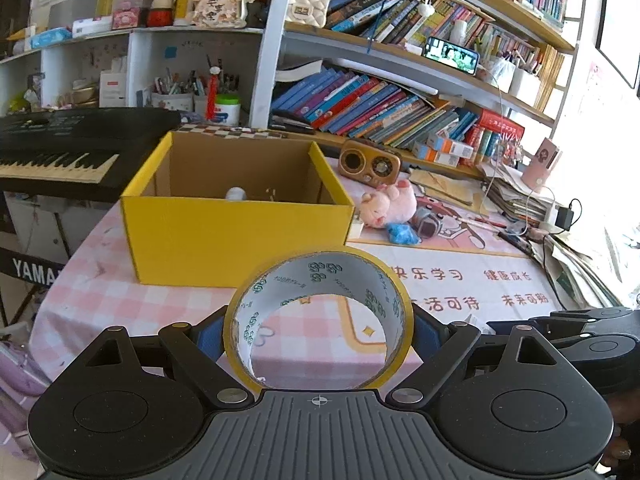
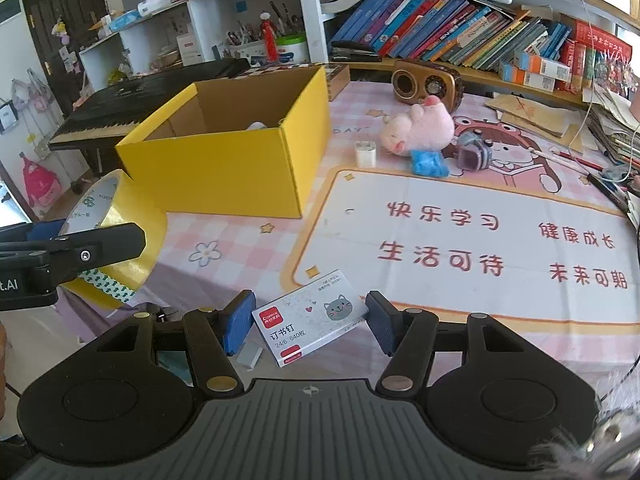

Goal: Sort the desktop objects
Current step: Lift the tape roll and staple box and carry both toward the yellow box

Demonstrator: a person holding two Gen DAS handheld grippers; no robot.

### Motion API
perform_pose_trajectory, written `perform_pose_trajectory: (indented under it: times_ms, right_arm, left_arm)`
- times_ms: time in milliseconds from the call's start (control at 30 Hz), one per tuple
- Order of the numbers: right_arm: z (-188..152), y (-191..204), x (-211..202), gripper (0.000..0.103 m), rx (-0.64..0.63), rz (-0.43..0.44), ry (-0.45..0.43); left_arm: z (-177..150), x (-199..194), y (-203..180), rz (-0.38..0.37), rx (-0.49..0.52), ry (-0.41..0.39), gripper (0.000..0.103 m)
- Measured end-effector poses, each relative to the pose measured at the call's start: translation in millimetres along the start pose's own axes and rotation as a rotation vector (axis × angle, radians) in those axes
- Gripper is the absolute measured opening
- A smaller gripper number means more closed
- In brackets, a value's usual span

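Observation:
My left gripper [image 1: 318,334] is shut on a roll of yellow tape [image 1: 384,292] and holds it above the table in front of the open yellow box [image 1: 236,232]. The tape [image 2: 132,216] and the box [image 2: 224,168] also show in the right wrist view. A white object [image 1: 236,193] lies inside the box. My right gripper [image 2: 310,326] is open around a white staple box [image 2: 308,316] with a cat picture, lying near the table's front edge. Its pads [image 2: 238,322] stand apart from the staple box.
A pink plush pig [image 2: 420,128], a blue crumpled thing [image 2: 428,162], a small white cube [image 2: 366,153], a purple watch [image 2: 474,152] and a wooden radio [image 2: 428,82] lie behind the box's right side. Book shelves stand at the back, a keyboard [image 1: 60,148] at left, paper stacks at right.

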State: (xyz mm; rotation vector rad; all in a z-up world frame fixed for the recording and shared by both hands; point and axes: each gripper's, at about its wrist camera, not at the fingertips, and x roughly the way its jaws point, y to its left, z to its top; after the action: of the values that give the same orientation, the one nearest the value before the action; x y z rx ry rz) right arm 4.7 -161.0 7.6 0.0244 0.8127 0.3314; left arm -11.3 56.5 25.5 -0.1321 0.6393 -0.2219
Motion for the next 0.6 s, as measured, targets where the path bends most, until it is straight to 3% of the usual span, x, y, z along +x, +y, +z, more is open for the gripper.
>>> perform_pose_trajectory:
  times_ms: [600]
  right_arm:
    - [2, 47, 9, 0.058, -0.080, 0.046, 0.010]
  left_arm:
    - [-10, -28, 36, 0.045, -0.051, -0.038, 0.090]
